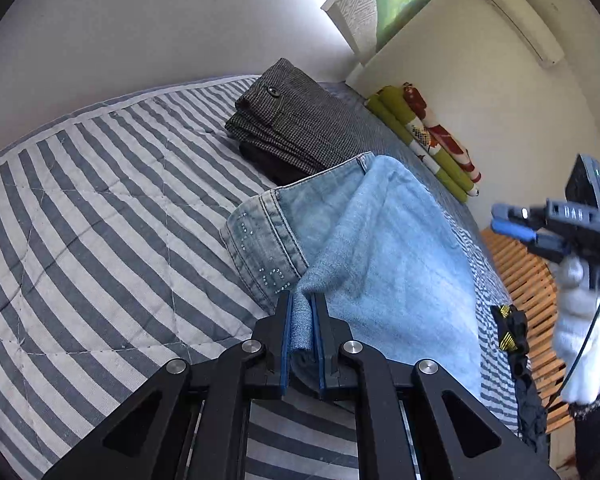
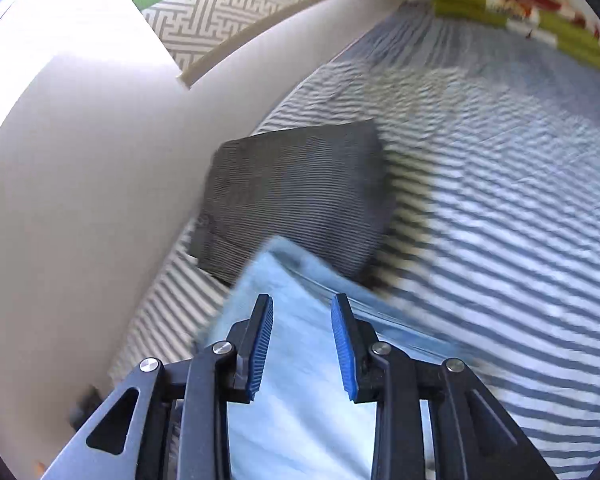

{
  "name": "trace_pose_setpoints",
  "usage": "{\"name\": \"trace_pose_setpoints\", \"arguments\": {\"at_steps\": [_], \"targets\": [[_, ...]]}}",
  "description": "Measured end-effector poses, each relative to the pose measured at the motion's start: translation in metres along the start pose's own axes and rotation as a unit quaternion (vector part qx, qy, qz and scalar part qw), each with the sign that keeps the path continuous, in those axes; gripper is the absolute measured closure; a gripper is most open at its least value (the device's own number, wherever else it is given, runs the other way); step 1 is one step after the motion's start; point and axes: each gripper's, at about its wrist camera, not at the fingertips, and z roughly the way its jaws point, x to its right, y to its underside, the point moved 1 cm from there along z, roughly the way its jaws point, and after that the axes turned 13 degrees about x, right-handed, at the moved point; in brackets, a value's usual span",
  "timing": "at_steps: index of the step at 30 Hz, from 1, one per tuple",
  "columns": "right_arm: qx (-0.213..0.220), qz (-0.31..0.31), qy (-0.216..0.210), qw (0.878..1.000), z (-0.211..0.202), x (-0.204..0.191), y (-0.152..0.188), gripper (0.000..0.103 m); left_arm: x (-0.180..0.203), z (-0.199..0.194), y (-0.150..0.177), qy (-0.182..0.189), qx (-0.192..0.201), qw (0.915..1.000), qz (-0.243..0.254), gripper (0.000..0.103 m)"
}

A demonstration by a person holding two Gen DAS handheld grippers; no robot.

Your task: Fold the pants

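— What's around the work from where you sit?

— I'm on a bed with a grey-and-white striped quilt [image 1: 100, 208]. A stack of folded dark tweed trousers [image 1: 288, 128] lies toward the head of the bed, close to the wall side, and the jeans [image 1: 372, 248] I'm folding lie just in front of it, their waistband end touching or overlapping the stack's near edge. A rolled green-and-red blanket [image 1: 424, 136] runs along the far wall edge of the mattress. Past the quilt's right edge I see bare wooden bed slats [image 1: 528, 280] and a small black-and-yellow item [image 1: 510, 328] at that edge; I can't tell what it is.

— And your grippers?

— My left gripper [image 1: 302, 312] points down at a slant over the near part of the quilt, its blue pads pinched tight on a fold of the pale denim. My right gripper [image 2: 302, 316] is held off the right edge of the bed by a white-gloved hand [image 1: 584, 336], clear of the cloth. Its jaws stand partly apart with nothing clamped; the jeans only lie below them in its own blurred view, with the tweed stack beyond.
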Motion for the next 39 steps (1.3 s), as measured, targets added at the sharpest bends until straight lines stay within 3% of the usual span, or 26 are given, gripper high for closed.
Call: {"name": "trace_pose_setpoints", "arguments": {"at_steps": [6, 9, 11, 13, 14, 15, 17, 19, 21, 24, 27, 30, 31, 34, 37, 39], "targets": [[-0.031, -0.048, 0.032, 0.998, -0.016, 0.039, 0.07, 0.075, 0.006, 0.007, -0.001, -0.031, 0.002, 0.9992, 0.026, 0.092], [-0.055, -0.076, 0.042, 0.995, -0.003, 0.04, 0.098, 0.075, 0.009, -0.001, -0.005, -0.072, 0.016, 0.9964, 0.042, 0.079], [-0.052, -0.117, 0.071, 0.989, 0.003, 0.035, 0.109, 0.076, 0.018, -0.017, -0.008, -0.088, 0.041, 0.9928, 0.069, 0.077], [-0.048, -0.111, 0.063, 0.991, 0.001, 0.038, 0.11, 0.076, 0.035, -0.036, -0.007, -0.065, 0.06, 0.992, 0.09, 0.075], [-0.044, -0.061, 0.033, 0.997, -0.01, 0.051, 0.106, 0.076, 0.046, -0.041, -0.004, -0.046, 0.061, 0.992, 0.1, 0.074], [-0.044, -0.061, 0.033, 0.997, -0.01, 0.051, 0.106, 0.076, 0.059, -0.045, 0.001, -0.022, 0.06, 0.9916, 0.113, 0.071], [-0.033, -0.035, 0.033, 0.998, -0.021, 0.063, 0.103, 0.075, 0.087, -0.044, 0.014, 0.036, 0.04, 0.9894, 0.135, 0.066], [-0.029, -0.028, 0.046, 0.998, -0.029, 0.074, 0.103, 0.075, 0.116, -0.037, 0.031, 0.095, 0.011, 0.9821, 0.162, 0.057], [-0.04, -0.01, 0.048, 0.998, -0.029, 0.085, 0.106, 0.075, 0.133, -0.023, 0.047, 0.098, -0.013, 0.9758, 0.196, 0.056], [-0.059, 0.013, 0.04, 0.997, -0.023, 0.094, 0.115, 0.075, 0.123, -0.001, 0.056, 0.011, -0.036, 0.9758, 0.215, 0.058], [-0.07, 0.02, 0.033, 0.997, -0.019, 0.095, 0.124, 0.075, 0.132, -0.025, 0.062, 0.035, -0.018, 0.9692, 0.243, 0.055], [-0.075, 0.03, 0.022, 0.997, -0.015, 0.099, 0.127, 0.072, 0.161, -0.052, 0.086, 0.07, -0.023, 0.9505, 0.302, 0.046], [-0.072, 0.033, 0.021, 0.997, -0.014, 0.101, 0.126, 0.07, 0.174, -0.056, 0.097, 0.081, -0.039, 0.9382, 0.334, 0.044], [-0.067, 0.052, 0.006, 0.996, -0.011, 0.11, 0.12, 0.067, 0.215, -0.055, 0.13, 0.07, -0.067, 0.8922, 0.441, 0.044], [-0.066, 0.081, -0.004, 0.995, -0.005, 0.122, 0.114, 0.065, 0.238, -0.045, 0.149, 0.066, -0.086, 0.86, 0.499, 0.045], [-0.063, 0.101, -0.005, 0.993, -0.001, 0.131, 0.11, 0.064, 0.247, -0.034, 0.163, 0.061, -0.104, 0.8347, 0.537, 0.053]]}}
